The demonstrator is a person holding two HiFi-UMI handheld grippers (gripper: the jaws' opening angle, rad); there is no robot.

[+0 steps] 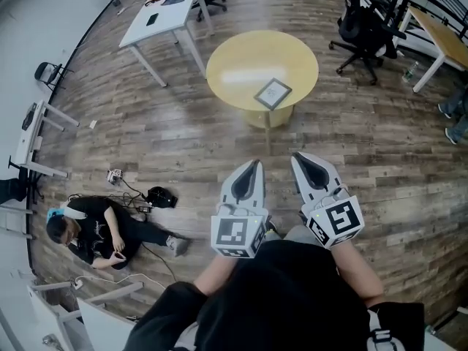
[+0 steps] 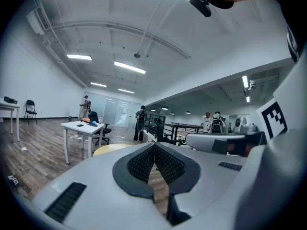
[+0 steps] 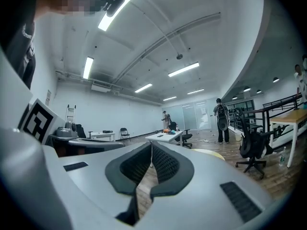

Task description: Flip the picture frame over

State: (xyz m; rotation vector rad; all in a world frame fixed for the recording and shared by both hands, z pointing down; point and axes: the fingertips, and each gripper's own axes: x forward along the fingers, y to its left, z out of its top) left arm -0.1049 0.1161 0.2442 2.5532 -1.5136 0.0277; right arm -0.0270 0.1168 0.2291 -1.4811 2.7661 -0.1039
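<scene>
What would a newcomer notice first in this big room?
First come the two grey tools held out side by side low in the head view: the left gripper and the right gripper, both empty with their jaws together. Beyond them stands a round yellow table with a picture frame lying flat on it. At the lower left, a person sits on the floor.

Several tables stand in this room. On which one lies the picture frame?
On the round yellow table, where the picture frame lies; the white rectangular table holds other small things.
</scene>
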